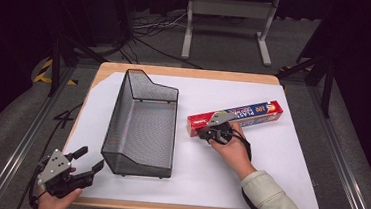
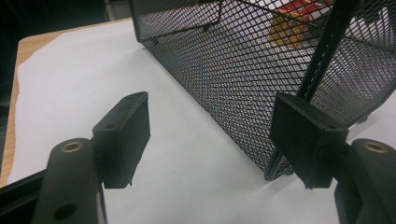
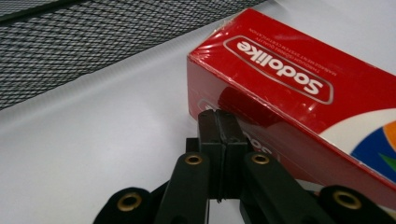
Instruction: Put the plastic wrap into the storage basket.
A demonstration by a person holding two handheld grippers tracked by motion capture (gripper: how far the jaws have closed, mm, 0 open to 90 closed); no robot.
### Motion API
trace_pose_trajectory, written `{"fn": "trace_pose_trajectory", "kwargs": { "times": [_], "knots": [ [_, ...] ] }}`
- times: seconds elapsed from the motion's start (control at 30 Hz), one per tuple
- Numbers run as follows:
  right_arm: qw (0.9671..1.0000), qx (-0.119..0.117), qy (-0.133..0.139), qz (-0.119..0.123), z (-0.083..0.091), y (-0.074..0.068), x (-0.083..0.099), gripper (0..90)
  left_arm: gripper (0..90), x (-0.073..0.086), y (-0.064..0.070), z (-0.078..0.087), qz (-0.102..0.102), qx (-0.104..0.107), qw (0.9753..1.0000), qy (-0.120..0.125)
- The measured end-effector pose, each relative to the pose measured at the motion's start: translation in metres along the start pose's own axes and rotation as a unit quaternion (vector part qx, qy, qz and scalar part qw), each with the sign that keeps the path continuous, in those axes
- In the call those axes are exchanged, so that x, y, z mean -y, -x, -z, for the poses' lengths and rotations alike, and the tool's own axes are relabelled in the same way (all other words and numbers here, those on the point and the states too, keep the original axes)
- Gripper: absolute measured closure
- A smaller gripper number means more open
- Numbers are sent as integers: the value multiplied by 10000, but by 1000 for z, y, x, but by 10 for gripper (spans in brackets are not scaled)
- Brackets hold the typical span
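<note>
Now right gripper at box end, jaws together

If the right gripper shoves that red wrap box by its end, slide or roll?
Probably slides: the red box is long, flat-sided, lying flat on the white sheet. Its glossy film looks slippery. The shut right gripper meets one end, so it would likely pivot rather than travel straight.

A pale wooden table under a white sheet stands on grey carpet floor. Behind, a grey metal stand and black cables sit in darkness.
</note>
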State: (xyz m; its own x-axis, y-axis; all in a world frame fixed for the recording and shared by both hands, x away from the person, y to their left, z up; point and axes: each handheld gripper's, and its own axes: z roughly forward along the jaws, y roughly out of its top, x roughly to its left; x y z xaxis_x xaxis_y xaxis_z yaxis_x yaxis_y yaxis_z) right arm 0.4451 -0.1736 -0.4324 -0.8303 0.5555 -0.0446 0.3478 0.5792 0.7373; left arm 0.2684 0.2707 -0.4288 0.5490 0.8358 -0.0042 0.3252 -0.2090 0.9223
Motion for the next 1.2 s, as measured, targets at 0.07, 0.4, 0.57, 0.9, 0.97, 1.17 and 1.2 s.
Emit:
{"fn": "trace_pose_trajectory", "kwargs": {
  "times": [0.07, 0.4, 0.57, 0.9, 0.97, 1.17, 1.2],
  "knots": [
    [10000, 52, -12, -36, -3, 4, -2, 900, 295, 0, 0, 0, 1, 0, 10000, 1],
    [9993, 289, -28, -251, -10, 20, -5, 900, 295, 1, -1, 1, 40, 7, 10000, 13],
    [9993, 226, 3, -301, -7, 21, -4, 900, 295, 1, -1, 1, 56, 12, 10000, 5],
    [9997, -52, 63, -236, 26, 26, -20, 900, 295, 2, 0, 3, 40, -9, 10000, -10],
    [9997, 21, 63, -243, 32, 33, -22, 900, 294, 2, 0, 4, 39, -21, 10000, -24],
    [9984, 209, 56, -528, 51, 65, -24, 900, 291, 6, 1, 8, 66, -33, 9999, -77],
    [9981, 231, 47, -563, 53, 69, -24, 900, 290, 7, 1, 9, 73, -45, 9999, -71]
  ]
}}
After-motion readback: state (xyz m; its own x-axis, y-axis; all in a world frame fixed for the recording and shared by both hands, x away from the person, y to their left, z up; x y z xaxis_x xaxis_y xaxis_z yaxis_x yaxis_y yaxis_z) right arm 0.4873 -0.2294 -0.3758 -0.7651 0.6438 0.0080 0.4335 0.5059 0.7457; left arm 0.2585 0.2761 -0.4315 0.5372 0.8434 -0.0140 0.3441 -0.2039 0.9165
